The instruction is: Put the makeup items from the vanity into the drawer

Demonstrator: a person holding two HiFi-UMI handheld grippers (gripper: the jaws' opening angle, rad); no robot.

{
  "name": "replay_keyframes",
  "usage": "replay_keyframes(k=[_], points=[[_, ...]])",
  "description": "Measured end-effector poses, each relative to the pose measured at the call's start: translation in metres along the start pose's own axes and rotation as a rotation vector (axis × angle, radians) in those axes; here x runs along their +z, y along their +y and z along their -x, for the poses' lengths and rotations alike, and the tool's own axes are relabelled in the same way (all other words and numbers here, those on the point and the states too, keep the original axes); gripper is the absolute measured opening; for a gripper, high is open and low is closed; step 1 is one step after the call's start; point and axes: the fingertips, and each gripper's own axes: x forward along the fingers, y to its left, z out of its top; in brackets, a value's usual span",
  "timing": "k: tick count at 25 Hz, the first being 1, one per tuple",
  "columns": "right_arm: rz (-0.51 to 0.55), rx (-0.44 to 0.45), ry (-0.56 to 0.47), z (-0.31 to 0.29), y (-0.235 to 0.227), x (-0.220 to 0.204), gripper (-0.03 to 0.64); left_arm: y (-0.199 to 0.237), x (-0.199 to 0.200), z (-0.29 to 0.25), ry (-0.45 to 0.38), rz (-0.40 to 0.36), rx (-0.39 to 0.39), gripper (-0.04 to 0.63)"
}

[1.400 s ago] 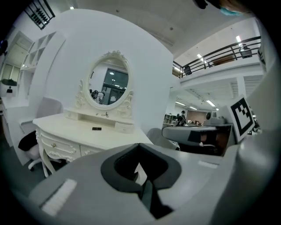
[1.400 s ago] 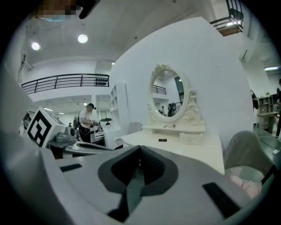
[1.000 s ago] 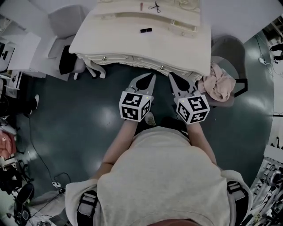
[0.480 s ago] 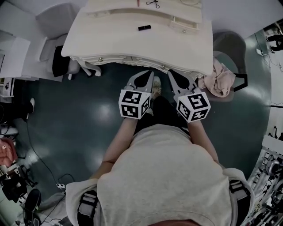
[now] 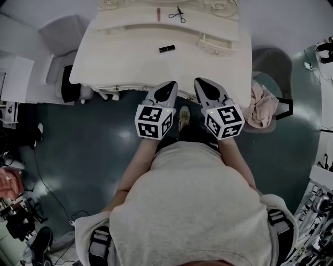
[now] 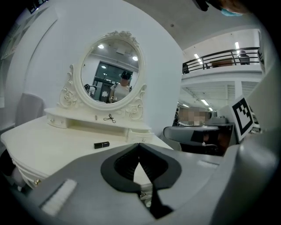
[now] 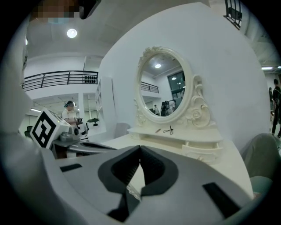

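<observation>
A black lipstick tube (image 5: pixel 166 48) (image 6: pixel 101 144) lies on the cream vanity top (image 5: pixel 119 57). On the raised shelf below the mirror (image 6: pixel 112 70) rest a thin pink stick (image 5: pixel 158 14) (image 7: pixel 158 130) and a black scissor-like tool (image 5: pixel 178 14) (image 6: pixel 109 118) (image 7: pixel 168 130). A small shelf drawer (image 5: pixel 215 44) (image 7: pixel 199 151) sits at the right. My left gripper (image 5: pixel 169 85) (image 6: pixel 139 145) and right gripper (image 5: pixel 200 83) (image 7: pixel 140 148) hover side by side at the vanity's front edge, both shut and empty, well short of the items.
Front drawers with round knobs (image 5: pixel 114 89) line the vanity's near edge. A chair draped with pink cloth (image 5: pixel 260 104) stands at the right, a grey chair (image 5: pixel 62 36) at the left. The person's shoe (image 5: pixel 183 117) shows on the dark floor between the grippers.
The person has stepped towards the vanity. Both grippers have moved forward from over the floor up to its front edge, still shut.
</observation>
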Motion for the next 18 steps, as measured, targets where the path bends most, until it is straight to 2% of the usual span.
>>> replay_keyframes(k=[4, 9, 18], points=[[0.023, 0.021, -0.004, -0.033, -0.031, 0.019, 0.009, 0.024, 0.027, -0.031, -0.005, -0.019, 0.048, 0.01], [0.043, 0.04, -0.018, -0.062, -0.068, 0.038, 0.009, 0.049, 0.049, -0.072, -0.02, -0.009, 0.094, 0.01], [0.021, 0.038, -0.003, -0.078, -0.102, 0.037, 0.009, 0.067, 0.056, -0.107, -0.004, -0.01, 0.125, 0.009]])
